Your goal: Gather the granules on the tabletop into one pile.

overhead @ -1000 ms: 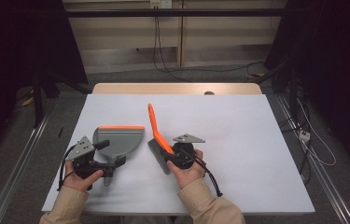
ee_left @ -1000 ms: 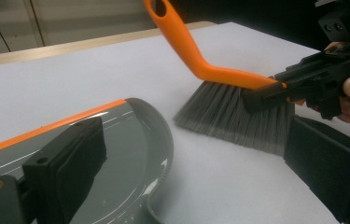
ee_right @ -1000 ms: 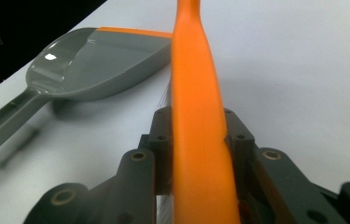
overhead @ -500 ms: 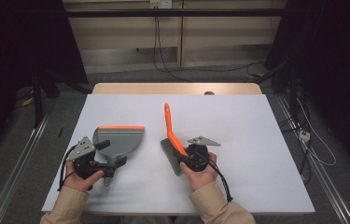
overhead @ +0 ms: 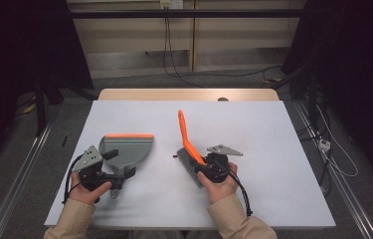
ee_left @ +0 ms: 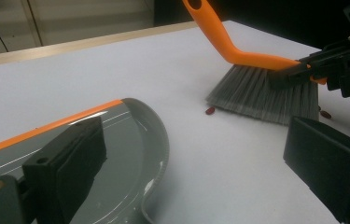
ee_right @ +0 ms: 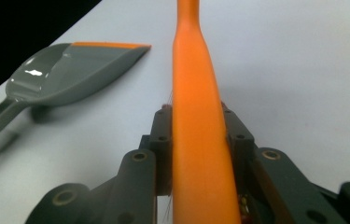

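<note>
A: Nearest to us, our right gripper [overhead: 209, 167] is pinching the orange handle of the brush [overhead: 188, 144]; in the right gripper view both jaws press flat against the sides of that handle [ee_right: 196, 140].

B: And our left gripper [overhead: 105, 169] sits at the near left of the worktop [overhead: 273, 149]. In the left gripper view its jaws stand spread, with the grey pan of the dustpan [ee_left: 116, 154] lying between and under them. We cannot tell from the high view whether the pads press on the dustpan's handle.

A: Agreed. The dustpan [overhead: 127, 149] lies flat on the worktop, its orange lip [overhead: 128, 135] on the far edge, away from us.

B: To the right of it, the brush's grey bristles [ee_left: 266, 95] rest on the worktop, apart from the dustpan. The handle rises from them and tilts away, toward the far side.

A: We see small dark red bits by the bristles: one [ee_left: 210, 110] just at their left end, another [ee_left: 325, 114] at their right.

B: Beyond the brush the white worktop runs on to its wooden far edge [overhead: 189, 94].
</note>
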Demonstrator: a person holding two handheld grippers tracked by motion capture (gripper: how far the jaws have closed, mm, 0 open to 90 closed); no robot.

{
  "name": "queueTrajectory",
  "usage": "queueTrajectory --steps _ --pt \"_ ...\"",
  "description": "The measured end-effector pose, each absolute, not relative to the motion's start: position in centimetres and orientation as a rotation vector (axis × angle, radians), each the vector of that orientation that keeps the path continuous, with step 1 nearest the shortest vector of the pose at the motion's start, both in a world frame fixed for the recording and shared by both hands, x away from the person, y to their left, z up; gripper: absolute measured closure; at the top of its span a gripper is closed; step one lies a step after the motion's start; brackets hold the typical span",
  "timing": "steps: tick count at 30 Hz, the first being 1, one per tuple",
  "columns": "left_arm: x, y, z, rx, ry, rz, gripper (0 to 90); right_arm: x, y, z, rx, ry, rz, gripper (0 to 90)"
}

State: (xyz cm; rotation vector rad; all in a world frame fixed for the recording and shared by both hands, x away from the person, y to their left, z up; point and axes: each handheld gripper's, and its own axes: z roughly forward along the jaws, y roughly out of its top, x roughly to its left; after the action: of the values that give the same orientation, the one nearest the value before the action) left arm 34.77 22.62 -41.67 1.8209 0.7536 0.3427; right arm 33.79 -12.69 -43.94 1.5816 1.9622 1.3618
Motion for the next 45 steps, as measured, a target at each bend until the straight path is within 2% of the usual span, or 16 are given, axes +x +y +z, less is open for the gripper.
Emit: queueTrajectory --steps 8,16,35,45 --pt "34.9 22.7 -41.7 1.821 0.758 0.342 5.5 35.3 -10.2 -42.5 1.5 1.968 1.424 71.2" --pt "34.9 22.9 -41.8 1.82 0.759 0.34 5.5 37.1 -5.9 -44.3 1.492 2.03 1.351 71.2" --pt "34.7 22.6 -41.7 1.825 0.75 0.345 5.5 35.1 -11.9 -44.2 1.629 1.936 1.267 71.0" --pt "34.7 22.5 -41.7 1.831 0.748 0.345 5.5 34.5 -13.0 -44.1 1.637 1.928 1.302 71.2"
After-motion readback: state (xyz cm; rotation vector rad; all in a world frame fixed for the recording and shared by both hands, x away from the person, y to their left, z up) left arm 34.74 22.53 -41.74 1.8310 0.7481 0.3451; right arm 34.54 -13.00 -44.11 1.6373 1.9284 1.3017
